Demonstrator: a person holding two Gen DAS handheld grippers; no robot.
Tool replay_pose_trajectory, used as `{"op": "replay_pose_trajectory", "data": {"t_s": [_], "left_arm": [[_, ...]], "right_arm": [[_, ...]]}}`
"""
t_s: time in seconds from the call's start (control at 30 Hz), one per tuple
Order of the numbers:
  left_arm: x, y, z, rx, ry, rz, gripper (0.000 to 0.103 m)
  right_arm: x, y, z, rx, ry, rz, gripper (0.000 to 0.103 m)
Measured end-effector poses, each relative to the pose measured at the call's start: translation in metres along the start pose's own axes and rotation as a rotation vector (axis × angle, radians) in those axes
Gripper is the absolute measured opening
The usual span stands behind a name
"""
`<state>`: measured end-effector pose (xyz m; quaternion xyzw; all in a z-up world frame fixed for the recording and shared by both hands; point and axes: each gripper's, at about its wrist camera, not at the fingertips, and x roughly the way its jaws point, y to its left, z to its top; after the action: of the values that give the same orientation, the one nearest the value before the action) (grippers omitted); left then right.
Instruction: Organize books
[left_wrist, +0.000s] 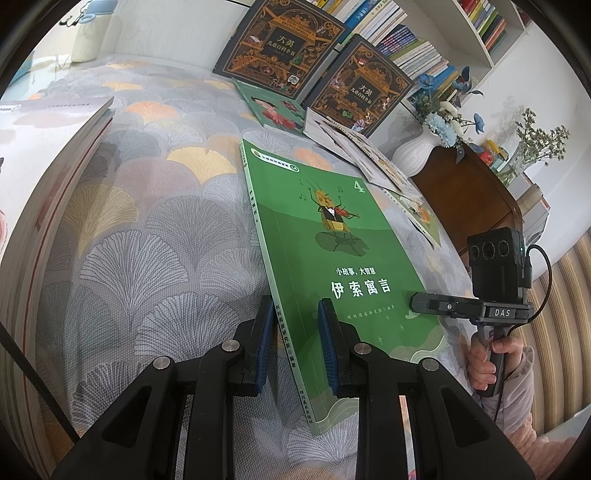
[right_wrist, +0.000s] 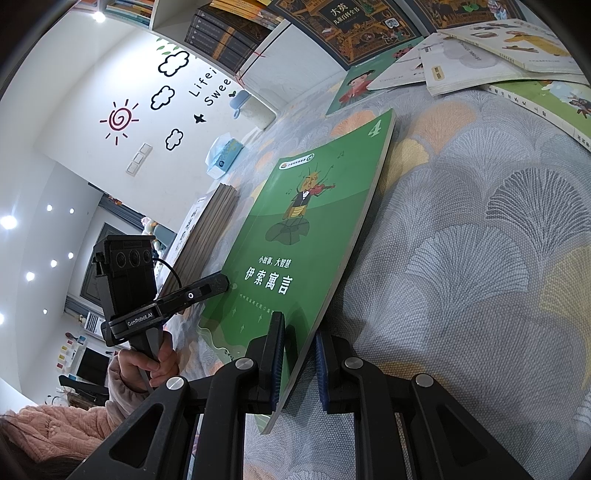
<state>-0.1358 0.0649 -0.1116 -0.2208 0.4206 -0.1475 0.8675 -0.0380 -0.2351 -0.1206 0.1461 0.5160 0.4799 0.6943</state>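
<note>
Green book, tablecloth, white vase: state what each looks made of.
Green book: paperback, thin card cover with a satin sheen; it bows slightly.
Tablecloth: apparently woven fabric, matte, with fine mesh-like texture in its fan print.
White vase: probably glazed ceramic, ribbed, with soft highlights; plastic cannot be ruled out.

Green book (left_wrist: 332, 240); grey-orange fan-patterned tablecloth (left_wrist: 155, 221); blue-padded jaws.

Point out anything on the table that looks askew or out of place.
The thin white booklets near the vase lie fanned and overlapping, not squared up. Two dark encyclopedias lean tilted against the shelf. The green book is lifted off the cloth, clamped at opposite edges by the left tool and right tool.
</note>
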Motion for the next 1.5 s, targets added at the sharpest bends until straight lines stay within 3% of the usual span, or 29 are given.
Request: {"op": "replay_pose_trajectory", "data": {"t_s": [0.4, 0.63, 1.5], "left_arm": [[0.006, -0.005, 0.001, 0.012, -0.017, 0.017, 0.023], [0.007, 0.000, 0.003, -0.011, -0.017, -0.022, 0.023], [0.007, -0.001, 0.001, -0.003, -0.018, -0.025, 0.023]], "right_arm": [[0.002, 0.002, 0.001, -0.013, -0.010, -0.018, 0.013], [0.004, 0.011, -0.001, -0.012, -0.036, -0.068, 0.015], [0.001, 0.003, -0.005, -0.021, -0.057, -0.063, 0.014]]}}
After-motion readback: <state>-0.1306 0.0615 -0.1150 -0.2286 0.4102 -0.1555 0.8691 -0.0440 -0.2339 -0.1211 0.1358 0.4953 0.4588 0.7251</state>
